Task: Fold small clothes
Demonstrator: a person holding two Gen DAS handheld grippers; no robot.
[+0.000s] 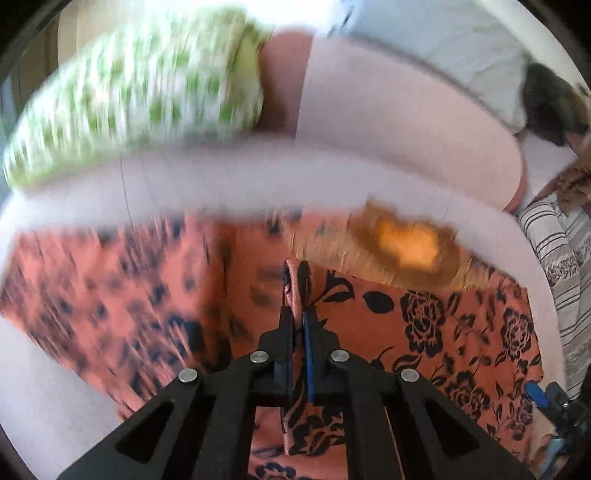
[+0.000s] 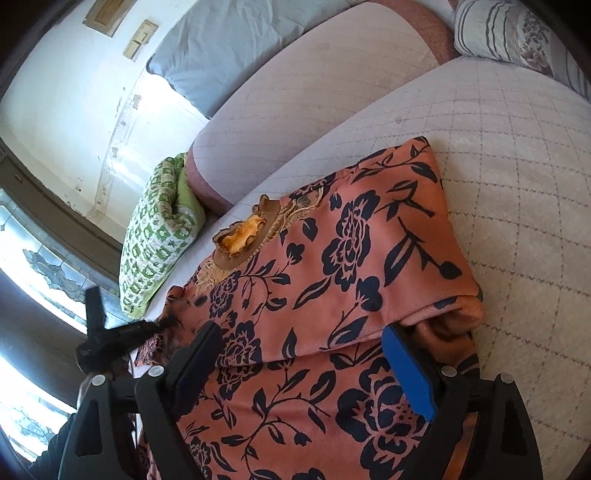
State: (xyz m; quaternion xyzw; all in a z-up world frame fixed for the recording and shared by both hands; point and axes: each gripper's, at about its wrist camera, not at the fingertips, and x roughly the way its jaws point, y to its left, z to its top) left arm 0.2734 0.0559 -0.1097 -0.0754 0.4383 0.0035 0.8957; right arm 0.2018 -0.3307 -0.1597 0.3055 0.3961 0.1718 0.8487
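Fabric is pinched in the closed left claw (image 1: 297, 291) at the floral garment's (image 2: 332, 258) left edge on the sofa seat (image 2: 498, 166); the right claw (image 2: 306, 354) is held wide over its near fold (neckline (image 2: 243, 236) pointed away).

Green-and-white patterned cushion (image 2: 159, 236) against sofa backrest (image 2: 314, 92); striped pillow (image 2: 517, 33) far corner; grey pillow (image 2: 229, 48), possibly a cushion.

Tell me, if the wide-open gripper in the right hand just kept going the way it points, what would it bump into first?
Most likely the orange flowered garment itself: the right gripper angles down over it, jaws open, with cloth directly ahead. Depth is hard to judge here.
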